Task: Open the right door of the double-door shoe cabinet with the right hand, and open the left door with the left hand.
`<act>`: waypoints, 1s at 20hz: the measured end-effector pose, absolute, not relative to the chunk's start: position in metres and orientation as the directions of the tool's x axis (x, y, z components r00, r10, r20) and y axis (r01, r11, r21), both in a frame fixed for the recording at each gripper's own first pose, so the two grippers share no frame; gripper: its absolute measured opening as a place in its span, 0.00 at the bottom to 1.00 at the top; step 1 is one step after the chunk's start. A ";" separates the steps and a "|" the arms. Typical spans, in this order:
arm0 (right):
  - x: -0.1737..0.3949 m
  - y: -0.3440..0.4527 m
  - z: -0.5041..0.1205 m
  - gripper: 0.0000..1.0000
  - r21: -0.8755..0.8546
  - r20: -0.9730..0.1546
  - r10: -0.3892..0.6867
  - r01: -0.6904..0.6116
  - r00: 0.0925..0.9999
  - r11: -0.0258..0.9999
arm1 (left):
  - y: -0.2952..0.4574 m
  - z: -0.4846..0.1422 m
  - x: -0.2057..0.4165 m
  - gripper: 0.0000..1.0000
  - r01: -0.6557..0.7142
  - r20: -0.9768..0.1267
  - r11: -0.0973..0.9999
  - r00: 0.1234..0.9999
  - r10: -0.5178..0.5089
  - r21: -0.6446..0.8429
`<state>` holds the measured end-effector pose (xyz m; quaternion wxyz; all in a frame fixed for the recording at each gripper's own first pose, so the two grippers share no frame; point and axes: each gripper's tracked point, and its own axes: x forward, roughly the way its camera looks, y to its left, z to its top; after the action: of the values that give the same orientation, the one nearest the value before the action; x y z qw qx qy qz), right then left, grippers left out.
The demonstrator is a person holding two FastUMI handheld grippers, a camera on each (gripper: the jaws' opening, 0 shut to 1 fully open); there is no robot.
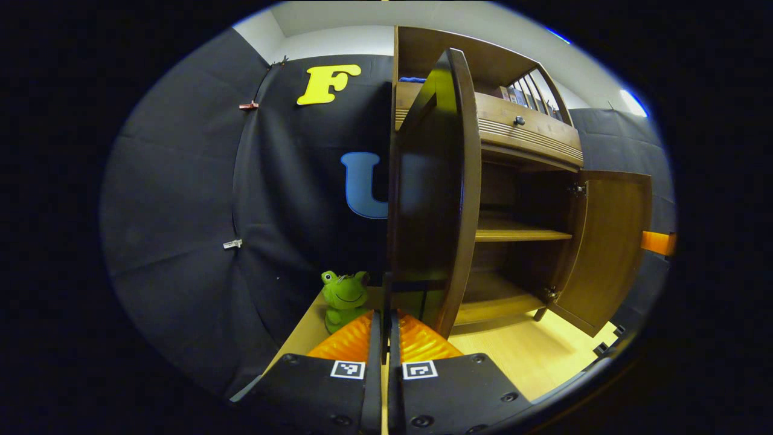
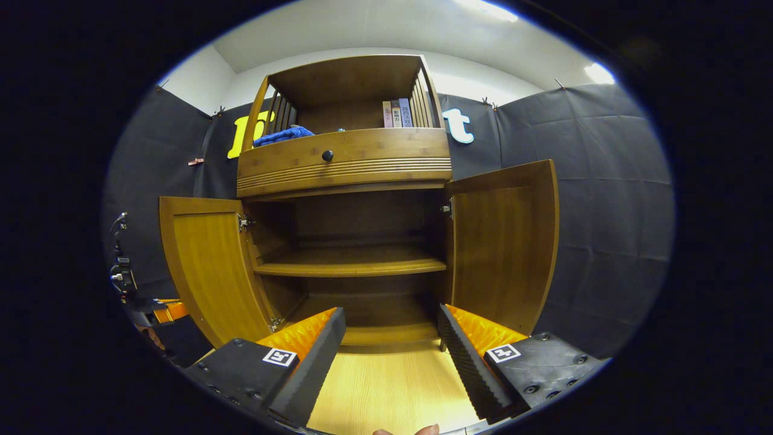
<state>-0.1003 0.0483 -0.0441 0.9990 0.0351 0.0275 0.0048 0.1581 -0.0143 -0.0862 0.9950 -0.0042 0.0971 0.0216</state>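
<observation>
The left gripper (image 1: 385, 323) is pinching the left door (image 1: 444, 181) by its stiff free edge at centre frame; the right gripper (image 2: 391, 338) fingers are hanging spread before the rigid, heavy-looking cabinet (image 2: 344, 160), right door (image 2: 501, 241) swung open

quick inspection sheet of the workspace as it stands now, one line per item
surface: light wood tabletop under the cabinet.
job's things: shoe cabinet, left door and right door both swung open; shelves bare.
clutter: green frog toy beside the cabinet; blue cloth and books on the top shelf.
grippers: left hand-held gripper shut at the left door's edge; right hand-held gripper open, holding nothing.
cables: nothing seen.
surroundings: black cloth wall.
</observation>
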 end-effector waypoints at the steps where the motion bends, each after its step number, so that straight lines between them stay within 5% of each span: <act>1: -0.099 0.049 -0.045 1.00 0.068 -0.057 0.013 -0.009 0.998 0.998 | -0.014 -0.086 0.159 0.08 -0.048 -0.191 0.999 0.980 0.047 0.001; 3: -0.097 0.049 -0.047 1.00 0.061 -0.065 0.015 -0.011 0.998 0.998 | -0.011 -0.086 0.158 0.08 -0.067 -0.196 0.998 0.978 0.068 0.013; 4: -0.097 0.049 -0.048 0.92 0.058 -0.066 0.016 -0.012 0.998 0.998 | -0.012 -0.085 0.157 0.08 -0.070 -0.199 0.998 0.978 0.070 0.007; 8: -0.090 0.045 -0.052 0.98 0.046 -0.070 0.018 -0.014 0.997 0.999 | -0.024 -0.069 0.133 0.16 -0.094 -0.154 0.995 0.983 0.096 0.020; 12: -0.084 0.045 -0.052 0.92 0.045 -0.063 0.041 -0.039 0.997 0.998 | -0.044 -0.042 0.117 0.80 -0.141 -0.073 0.988 0.987 0.146 0.066; 15: -0.074 0.041 -0.048 0.98 0.056 -0.046 0.052 -0.049 0.998 0.997 | -0.077 -0.036 0.120 0.88 -0.109 -0.094 0.992 0.989 0.115 0.069; 16: -0.065 0.037 -0.046 0.92 0.061 -0.051 0.057 -0.054 0.997 0.997 | -0.089 -0.033 0.125 0.89 -0.090 -0.092 0.994 0.991 0.096 0.067; 20: -0.058 0.020 -0.044 1.00 0.073 -0.042 0.068 -0.065 0.997 0.995 | -0.137 -0.024 0.143 0.87 -0.042 -0.082 0.997 0.996 0.048 0.070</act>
<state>-0.0579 0.0199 -0.0438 0.9986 0.0359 0.0220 0.0333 0.1429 -0.1372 -0.0242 0.9983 0.0339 0.0416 0.0225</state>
